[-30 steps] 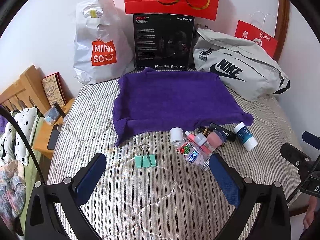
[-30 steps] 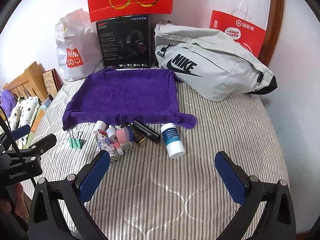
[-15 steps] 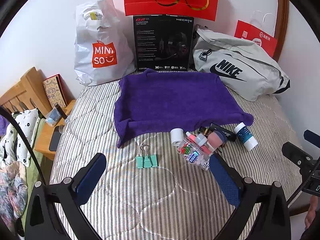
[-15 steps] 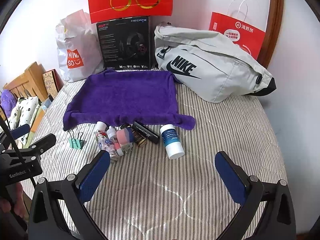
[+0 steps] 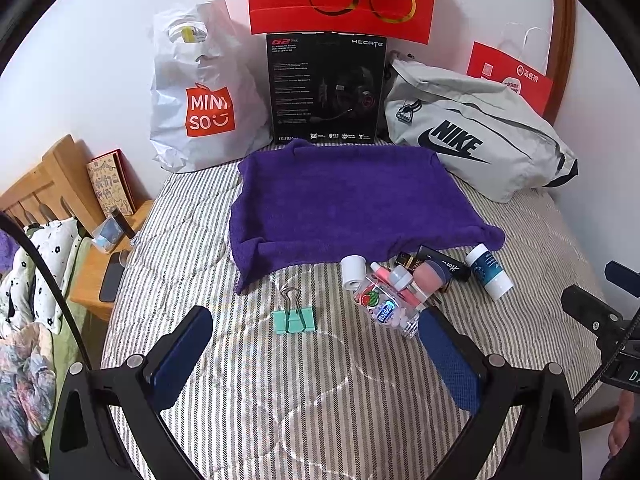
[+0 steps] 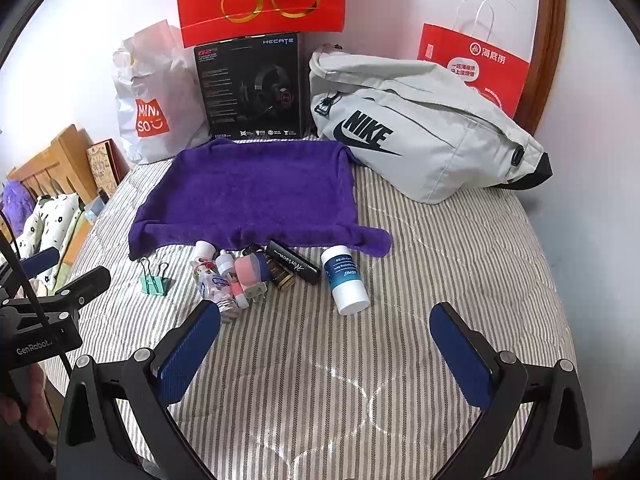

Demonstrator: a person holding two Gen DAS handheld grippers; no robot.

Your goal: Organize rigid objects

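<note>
Lying bare on the striped bed, the purple towel suggests sorting has hardly begun. Beside its near edge, perhaps touching, sit the white bottle, clustered small items and green binder clip. Left gripper and right gripper hover wide open, empty.

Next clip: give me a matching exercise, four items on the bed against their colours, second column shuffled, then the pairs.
Items:
1. binder clip
2. towel
3. Nike bag
4. headset box

Colours:
A. black
B. mint green
C. light grey
D. purple

Pairs: 1-B, 2-D, 3-C, 4-A
</note>
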